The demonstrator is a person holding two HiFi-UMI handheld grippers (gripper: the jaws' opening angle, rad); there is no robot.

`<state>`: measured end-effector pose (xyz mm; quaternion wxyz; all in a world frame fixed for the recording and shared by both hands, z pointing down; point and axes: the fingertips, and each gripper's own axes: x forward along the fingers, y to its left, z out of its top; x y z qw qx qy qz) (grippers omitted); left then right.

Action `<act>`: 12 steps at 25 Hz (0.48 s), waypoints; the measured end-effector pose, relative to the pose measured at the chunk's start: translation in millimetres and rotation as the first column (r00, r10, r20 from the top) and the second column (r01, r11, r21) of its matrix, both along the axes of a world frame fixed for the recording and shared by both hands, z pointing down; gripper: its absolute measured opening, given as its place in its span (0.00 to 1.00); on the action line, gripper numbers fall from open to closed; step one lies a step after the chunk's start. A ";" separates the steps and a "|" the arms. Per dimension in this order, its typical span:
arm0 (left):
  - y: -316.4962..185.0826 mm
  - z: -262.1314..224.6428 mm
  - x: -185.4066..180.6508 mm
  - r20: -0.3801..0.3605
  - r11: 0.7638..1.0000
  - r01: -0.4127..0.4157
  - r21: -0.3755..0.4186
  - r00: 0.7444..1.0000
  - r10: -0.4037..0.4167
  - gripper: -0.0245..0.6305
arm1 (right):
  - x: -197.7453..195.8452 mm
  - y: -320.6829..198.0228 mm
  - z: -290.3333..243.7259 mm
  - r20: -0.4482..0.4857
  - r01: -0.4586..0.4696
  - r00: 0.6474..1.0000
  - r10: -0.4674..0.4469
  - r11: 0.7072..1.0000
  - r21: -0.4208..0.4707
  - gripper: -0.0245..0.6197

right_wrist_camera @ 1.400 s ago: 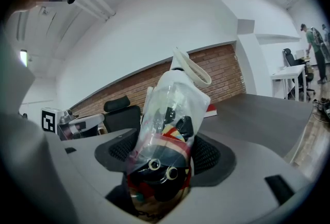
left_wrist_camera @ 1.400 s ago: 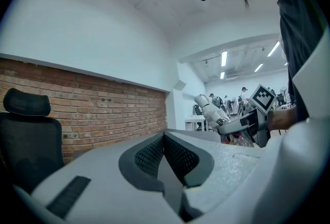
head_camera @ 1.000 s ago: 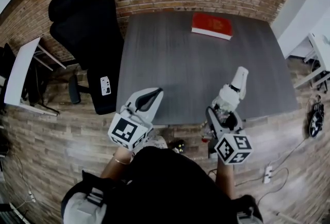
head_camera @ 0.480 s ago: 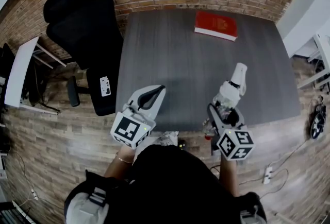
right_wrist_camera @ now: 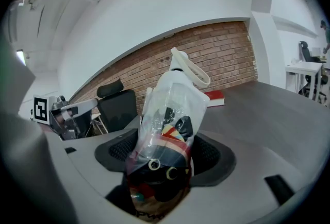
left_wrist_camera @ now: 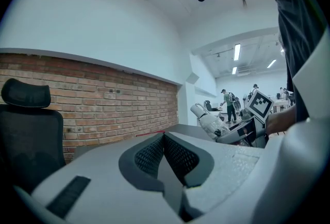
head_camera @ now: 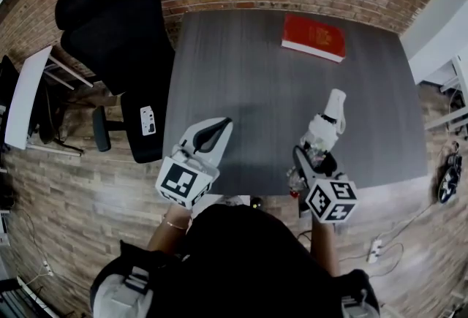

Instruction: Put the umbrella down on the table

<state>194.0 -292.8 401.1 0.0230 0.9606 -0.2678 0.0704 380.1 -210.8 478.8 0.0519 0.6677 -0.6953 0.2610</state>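
Observation:
A folded umbrella (head_camera: 322, 131) in a clear plastic sleeve, with a white handle at its far end, is held above the near edge of the dark grey table (head_camera: 256, 82). My right gripper (head_camera: 311, 157) is shut on the umbrella (right_wrist_camera: 167, 135), whose colourful fabric shows through the plastic between the jaws. The white handle (right_wrist_camera: 186, 66) points away toward the brick wall. My left gripper (head_camera: 213, 135) hovers over the table's near left corner, shut with nothing in it (left_wrist_camera: 164, 152).
A red book (head_camera: 314, 36) lies at the table's far right. A black office chair (head_camera: 117, 39) stands left of the table, next to a white desk (head_camera: 25, 101). A brick wall runs behind the table. Cables lie on the wooden floor at right.
The head view has drifted slightly, so the table and book appear shifted. Both grippers hold nearly the same pose, the right one still gripping the umbrella.

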 end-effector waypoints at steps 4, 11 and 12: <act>-10.2 7.1 -2.4 0.006 1.000 0.010 -0.010 1.000 -0.010 0.03 | 0.6 -11.1 15.9 0.004 0.007 1.000 -0.007 1.000 -0.030 0.52; -26.7 15.4 -9.1 0.015 0.999 0.028 -0.029 1.000 -0.028 0.03 | 0.2 -27.7 36.8 0.000 0.013 1.000 -0.013 0.996 -0.085 0.52; -28.9 16.5 -10.3 0.015 0.999 0.031 -0.032 0.999 -0.031 0.03 | -0.2 -29.7 39.2 0.000 0.015 1.000 -0.015 0.996 -0.093 0.52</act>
